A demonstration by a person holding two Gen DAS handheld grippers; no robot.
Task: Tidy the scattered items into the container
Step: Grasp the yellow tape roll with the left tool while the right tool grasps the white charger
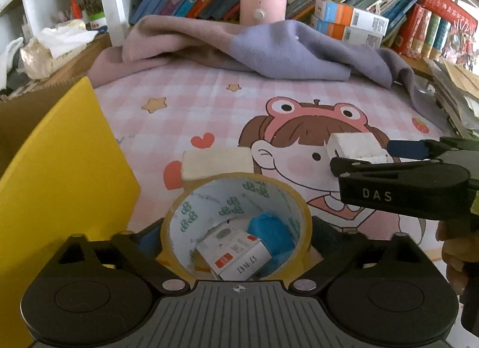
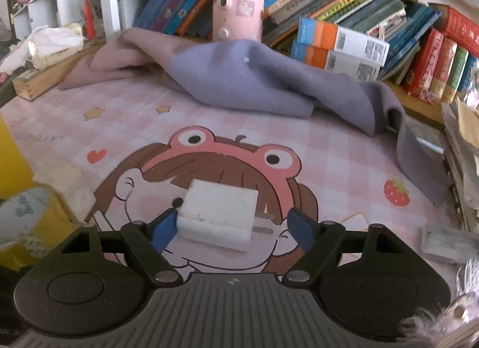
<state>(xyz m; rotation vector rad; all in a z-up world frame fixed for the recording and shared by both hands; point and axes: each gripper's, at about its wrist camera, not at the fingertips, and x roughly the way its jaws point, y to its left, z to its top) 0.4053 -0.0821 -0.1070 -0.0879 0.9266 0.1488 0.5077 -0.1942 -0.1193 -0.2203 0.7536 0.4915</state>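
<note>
My left gripper [image 1: 236, 228] is shut on a roll of clear tape [image 1: 185, 213] and holds it over the yellow container [image 1: 60, 168]. Through the roll I see a small white box with red marks [image 1: 236, 253] and something blue [image 1: 269, 234] below. A cream foam block [image 1: 217, 162] lies just beyond the roll. My right gripper [image 2: 233, 228] is open around a white foam block [image 2: 220, 216] on the pink cartoon mat [image 2: 329, 153]; the left pad touches it, the right pad stands apart. The same block [image 1: 354, 144] and right gripper [image 1: 389, 156] show in the left wrist view.
A crumpled purple-and-pink cloth [image 2: 239, 78] lies across the back of the mat. Behind it stand a pink cylinder [image 2: 238, 1], blue-orange boxes [image 2: 338, 45] and rows of books. A grey flat item [image 2: 449, 243] lies at the right edge. Papers pile up on the right.
</note>
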